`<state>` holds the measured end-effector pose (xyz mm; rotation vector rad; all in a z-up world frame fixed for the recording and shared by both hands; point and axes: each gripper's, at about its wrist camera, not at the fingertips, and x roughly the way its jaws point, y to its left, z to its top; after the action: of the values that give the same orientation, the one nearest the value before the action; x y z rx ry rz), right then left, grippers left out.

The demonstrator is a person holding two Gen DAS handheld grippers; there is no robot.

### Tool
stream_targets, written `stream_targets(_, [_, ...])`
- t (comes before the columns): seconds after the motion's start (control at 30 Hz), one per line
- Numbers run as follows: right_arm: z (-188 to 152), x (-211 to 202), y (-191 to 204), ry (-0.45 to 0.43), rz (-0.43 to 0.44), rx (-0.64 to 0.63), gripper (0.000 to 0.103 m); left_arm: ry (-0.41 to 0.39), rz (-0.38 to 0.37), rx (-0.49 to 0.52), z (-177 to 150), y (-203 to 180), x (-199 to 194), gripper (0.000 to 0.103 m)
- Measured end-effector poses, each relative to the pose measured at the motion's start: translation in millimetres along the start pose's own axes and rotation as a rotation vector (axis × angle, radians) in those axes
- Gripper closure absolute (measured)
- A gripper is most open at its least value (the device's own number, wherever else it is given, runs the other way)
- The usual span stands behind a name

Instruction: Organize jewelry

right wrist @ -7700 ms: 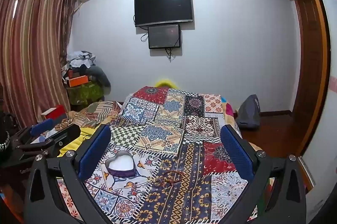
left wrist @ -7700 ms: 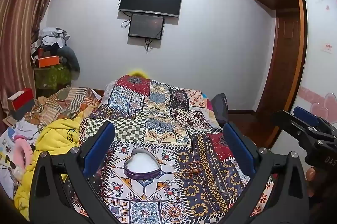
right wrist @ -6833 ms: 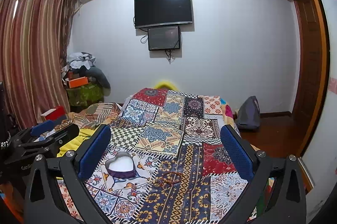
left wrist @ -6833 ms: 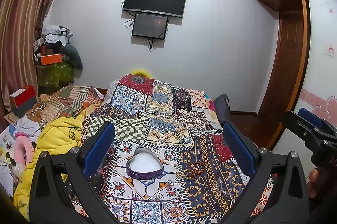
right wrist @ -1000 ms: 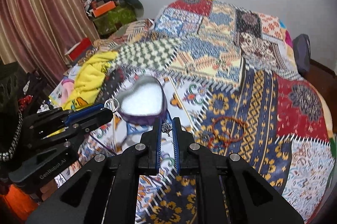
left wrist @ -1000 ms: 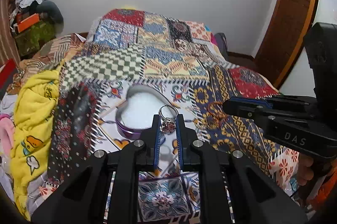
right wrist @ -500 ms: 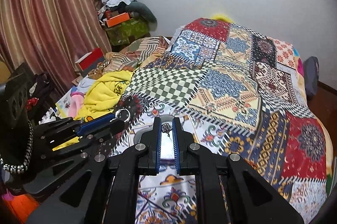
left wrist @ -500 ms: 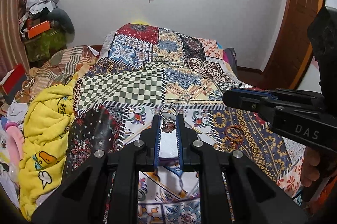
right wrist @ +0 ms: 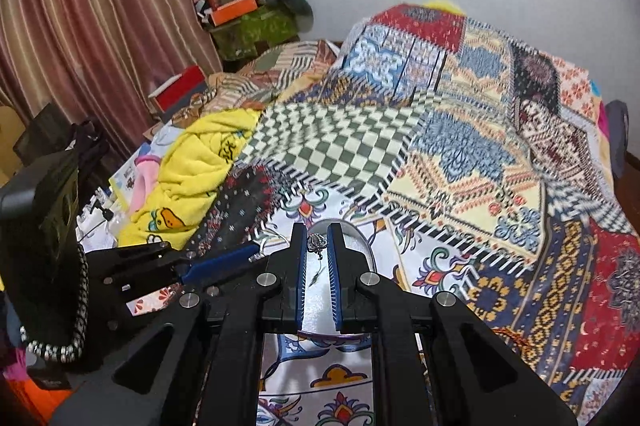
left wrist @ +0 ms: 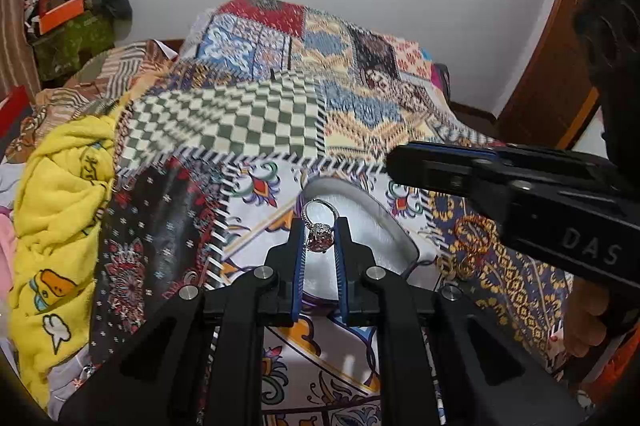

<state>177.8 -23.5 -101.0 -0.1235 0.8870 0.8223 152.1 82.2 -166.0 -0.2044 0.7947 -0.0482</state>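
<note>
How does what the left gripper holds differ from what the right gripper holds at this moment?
The left gripper pinches a ring with a large pinkish stone and a full silver band sticking out past the tips. The right gripper pinches a small silver piece, with a thin part dangling below between the fingers; its type is unclear. Both are clamped above the heart-shaped box.

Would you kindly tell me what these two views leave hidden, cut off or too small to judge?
- Left wrist view: the heart box is partly hidden by the left gripper, which holds a ring.
- Left wrist view: the bracelets are partly covered by the right gripper.
- Right wrist view: the piece pinched there is too small to identify.
- Right wrist view: the bedspread is blurred.
</note>
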Motion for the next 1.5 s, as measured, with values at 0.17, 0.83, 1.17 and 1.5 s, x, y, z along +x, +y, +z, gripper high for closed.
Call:
stream_targets(0.17, [-4.3, 18.5, -8.4, 0.059, 0.010, 0.028, 0.094, 0.033, -0.003, 0.015, -3.9, -4.1, 13.9, 0.090])
stream_targets(0.83, [-6.4, 32.7, -10.5, 0.112, -0.017, 0.007, 0.091, 0.050, 0.038, 0.033, -6.2, -4.8, 11.5, 0.090])
stream_targets(1.17, [-9.5, -8.5, -18.3, 0.063, -0.064, 0.031, 0.090, 0.007, 0.065, 0.011, -1.5, -3.1, -17.6, 0.079])
stream_targets(1.5, [-31.4, -65.4, -39.9, 0.013, -0.177, 0.074, 0.089, -0.043, 0.058, 0.042, 2.5, -24.8, -53.7, 0.078])
